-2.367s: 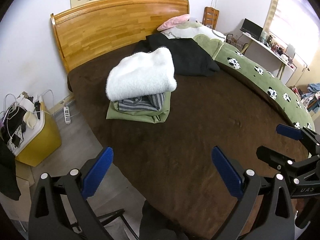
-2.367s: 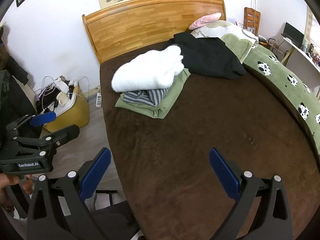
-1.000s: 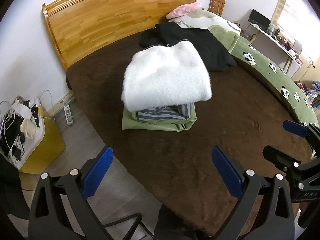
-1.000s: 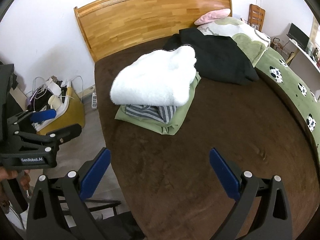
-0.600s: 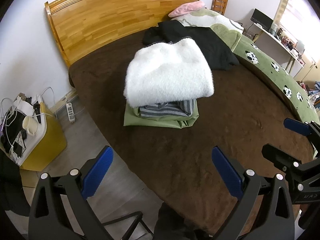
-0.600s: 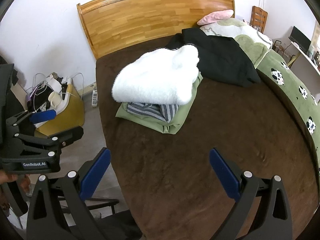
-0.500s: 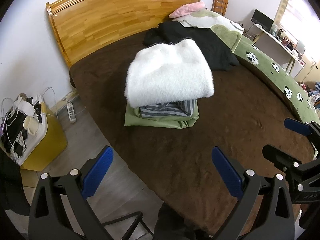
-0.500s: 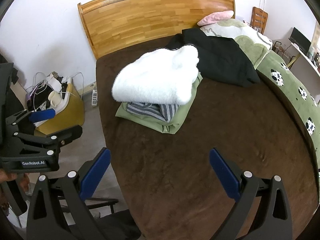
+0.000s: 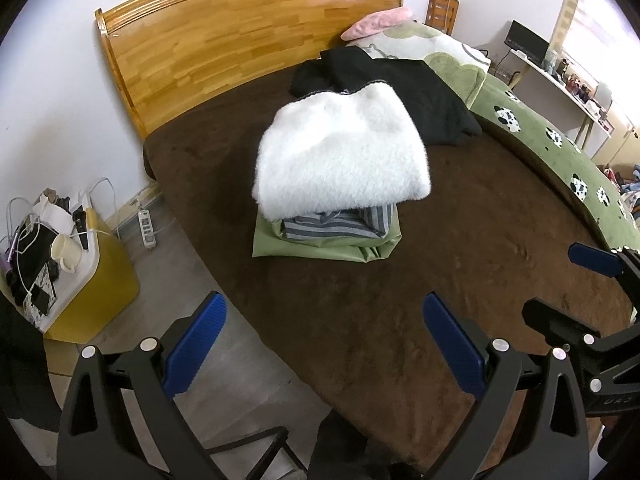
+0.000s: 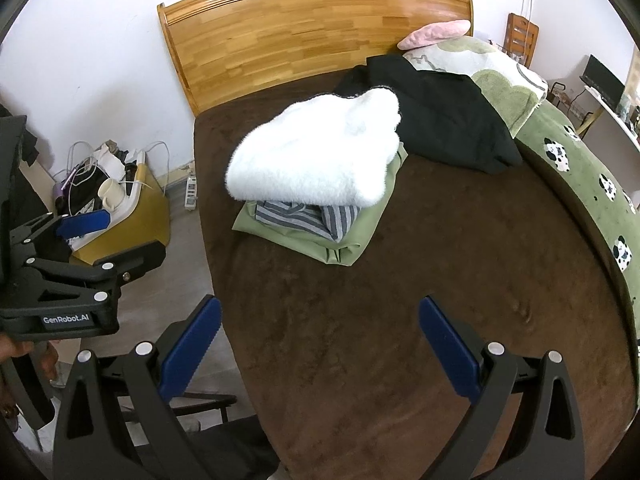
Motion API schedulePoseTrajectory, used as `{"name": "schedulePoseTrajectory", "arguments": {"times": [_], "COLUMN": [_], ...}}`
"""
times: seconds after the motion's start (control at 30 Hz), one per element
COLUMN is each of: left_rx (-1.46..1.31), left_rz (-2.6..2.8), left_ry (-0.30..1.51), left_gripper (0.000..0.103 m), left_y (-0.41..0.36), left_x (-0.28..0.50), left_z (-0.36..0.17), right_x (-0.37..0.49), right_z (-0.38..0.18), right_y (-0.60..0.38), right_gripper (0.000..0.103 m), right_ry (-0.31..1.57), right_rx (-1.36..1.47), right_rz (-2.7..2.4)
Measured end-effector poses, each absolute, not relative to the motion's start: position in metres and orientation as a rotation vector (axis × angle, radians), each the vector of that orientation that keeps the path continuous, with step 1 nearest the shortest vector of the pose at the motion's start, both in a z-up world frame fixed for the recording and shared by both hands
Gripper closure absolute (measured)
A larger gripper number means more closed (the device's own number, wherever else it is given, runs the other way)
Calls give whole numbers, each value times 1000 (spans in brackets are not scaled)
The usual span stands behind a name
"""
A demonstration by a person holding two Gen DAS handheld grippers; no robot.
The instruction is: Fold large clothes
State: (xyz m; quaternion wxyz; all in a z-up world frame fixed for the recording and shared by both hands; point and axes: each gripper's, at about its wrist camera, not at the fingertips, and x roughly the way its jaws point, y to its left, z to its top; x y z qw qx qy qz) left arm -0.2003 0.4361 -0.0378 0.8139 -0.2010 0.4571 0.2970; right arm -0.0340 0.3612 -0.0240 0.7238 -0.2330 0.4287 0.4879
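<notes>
A stack of folded clothes sits on the brown bed [image 9: 360,320]: a fluffy white garment [image 9: 340,156] [image 10: 316,156] on top, a grey striped one [image 9: 336,226] [image 10: 308,216] under it, a green one [image 9: 320,246] [image 10: 312,240] at the bottom. Behind the stack lies an unfolded black garment [image 9: 416,88] [image 10: 444,120]. My left gripper [image 9: 326,344] is open above the bed's near edge, holding nothing. My right gripper [image 10: 318,344] is open too, also short of the stack. Each gripper shows at the edge of the other's view.
A wooden headboard [image 9: 240,36] backs the bed. A green cow-print quilt [image 9: 560,152] and pillows [image 10: 492,64] line the right side. A yellow box [image 9: 80,276] with a cup, cables and clutter stands on the floor at left. A desk [image 9: 560,80] stands far right.
Both grippers moved in toward the stack about a second ago, then drew back slightly. They stay open and empty. The clothes have not moved.
</notes>
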Motion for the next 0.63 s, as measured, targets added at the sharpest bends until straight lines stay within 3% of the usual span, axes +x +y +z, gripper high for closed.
{"name": "schedulePoseTrajectory", "arguments": {"times": [0.63], "left_rx": [-409], "left_rz": [648], "left_ry": [998], "left_gripper": [7], "left_y": [437], "left_x": [-195], "left_z": [-40], "right_x": [-33], "right_z": [-25], "right_y": [362], "right_gripper": [6], "right_ry": [950], "right_rx": [-519], "right_rz": [1082]}}
